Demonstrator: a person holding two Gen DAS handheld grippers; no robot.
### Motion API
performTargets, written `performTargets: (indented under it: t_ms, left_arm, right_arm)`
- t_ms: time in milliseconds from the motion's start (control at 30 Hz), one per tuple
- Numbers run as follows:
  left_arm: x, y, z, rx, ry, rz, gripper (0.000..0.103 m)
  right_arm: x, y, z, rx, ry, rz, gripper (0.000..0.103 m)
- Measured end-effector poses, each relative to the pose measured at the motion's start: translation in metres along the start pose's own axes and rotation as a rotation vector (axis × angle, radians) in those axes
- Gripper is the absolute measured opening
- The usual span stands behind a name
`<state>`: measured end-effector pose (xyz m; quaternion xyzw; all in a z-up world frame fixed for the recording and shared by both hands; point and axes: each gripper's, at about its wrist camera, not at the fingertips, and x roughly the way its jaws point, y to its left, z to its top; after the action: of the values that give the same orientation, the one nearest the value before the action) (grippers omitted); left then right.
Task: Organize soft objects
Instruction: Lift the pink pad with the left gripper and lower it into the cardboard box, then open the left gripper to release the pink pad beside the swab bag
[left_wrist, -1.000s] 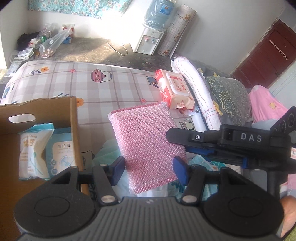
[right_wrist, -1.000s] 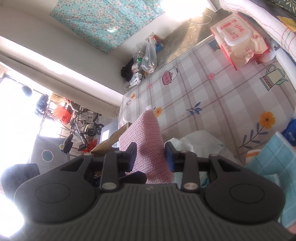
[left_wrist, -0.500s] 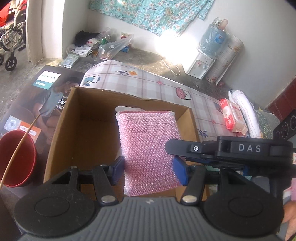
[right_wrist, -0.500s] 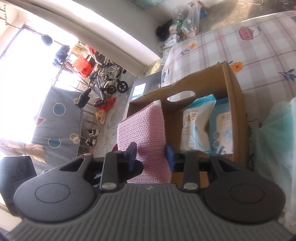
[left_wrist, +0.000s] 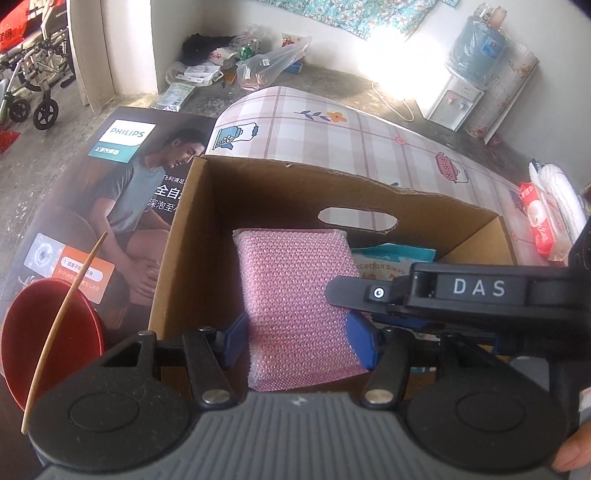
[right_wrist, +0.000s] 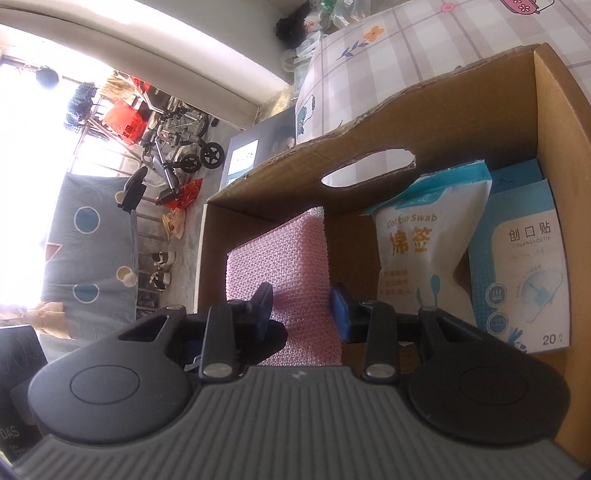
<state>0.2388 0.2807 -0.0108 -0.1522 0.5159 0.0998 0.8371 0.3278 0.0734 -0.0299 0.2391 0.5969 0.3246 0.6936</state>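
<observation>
A pink mesh sponge (left_wrist: 291, 288) hangs upright inside the open top of a brown cardboard box (left_wrist: 192, 240), near its left wall. My left gripper (left_wrist: 299, 343) is shut on the sponge across its width. My right gripper (right_wrist: 302, 312) is shut on the same sponge (right_wrist: 280, 251) across its thin sides, and its black body crosses the left wrist view from the right. In the right half of the box (right_wrist: 461, 110) stand a cotton swab pack (right_wrist: 417, 243) and a blue plaster box (right_wrist: 524, 266).
A red bowl (left_wrist: 48, 332) with a thin stick sits left of the box on a flat printed carton (left_wrist: 110, 184). Behind the box lies a checked mat (left_wrist: 332, 136) with a wet wipes pack (left_wrist: 535, 221) at its right. A water dispenser (left_wrist: 454, 99) stands by the wall.
Both grippers carried the pink sponge leftward from over the checked mat to the box and lowered it into the opening. The box now fills both views.
</observation>
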Motion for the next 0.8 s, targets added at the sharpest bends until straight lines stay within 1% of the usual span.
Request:
performTargets:
  t_ms: [133,233,300,433,500,533,700,800]
  left_arm:
    - [0.016,-0.004,0.0,0.032,0.023,0.029,0.061]
    - [0.019,-0.01,-0.002,0.076,0.017,0.054,0.062]
    - [0.02,-0.012,-0.002,0.081,0.02,0.064,0.062]
    - [0.02,-0.011,-0.001,0.068,0.025,0.06,0.066]
    - [0.018,-0.011,-0.001,0.062,0.016,0.065,0.072]
    - [0.017,-0.011,-0.001,0.061,0.013,0.068,0.073]
    - [0.012,-0.009,-0.002,0.055,0.014,0.066,0.073]
    - [0.004,-0.008,-0.004,0.055,0.0,0.062,0.073]
  right_arm:
    - [0.018,-0.01,0.002,0.017,0.013,-0.032,0.035]
    - [0.024,-0.016,0.001,0.023,0.025,-0.031,0.035]
    - [0.026,-0.018,0.002,0.031,0.032,-0.031,0.035]
    - [0.027,-0.019,0.001,0.028,0.037,-0.032,0.037]
    - [0.028,-0.016,0.002,0.03,0.032,-0.031,0.039]
    - [0.028,-0.015,0.002,0.028,0.027,-0.031,0.041]
    - [0.026,-0.017,0.002,0.035,0.03,-0.024,0.042]
    - [0.023,-0.017,-0.001,0.029,0.027,-0.019,0.042]
